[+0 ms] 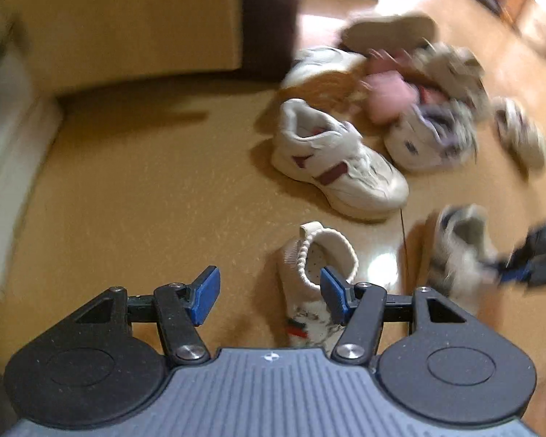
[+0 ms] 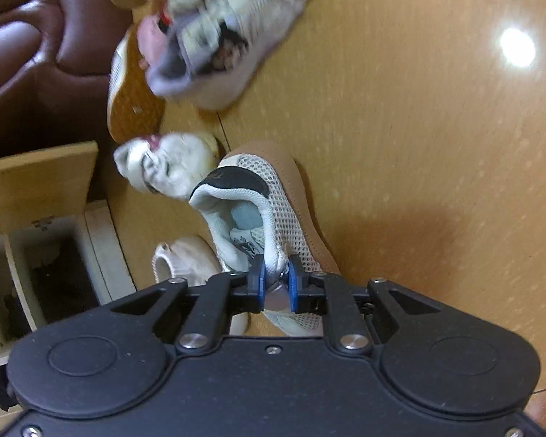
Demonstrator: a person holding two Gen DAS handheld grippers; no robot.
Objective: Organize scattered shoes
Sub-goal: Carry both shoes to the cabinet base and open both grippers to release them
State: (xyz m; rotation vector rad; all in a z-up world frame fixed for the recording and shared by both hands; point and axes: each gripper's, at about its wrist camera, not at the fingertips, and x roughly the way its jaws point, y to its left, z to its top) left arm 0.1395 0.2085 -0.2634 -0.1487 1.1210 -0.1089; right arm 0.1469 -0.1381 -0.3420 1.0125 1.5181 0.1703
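Barely begun: right claw point(image 2: 276, 278) pinches the mesh shoe point(image 2: 269, 196) beside the pile point(image 1: 411, 102); left claw point(image 1: 269, 295) spread, empty; shoes still scattered.

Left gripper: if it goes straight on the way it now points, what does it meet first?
Probably bare floor. The left gripper is open and empty; the knit shoe lies by its right finger, slightly off the line. Depth is unclear, so that shoe might be brushed.
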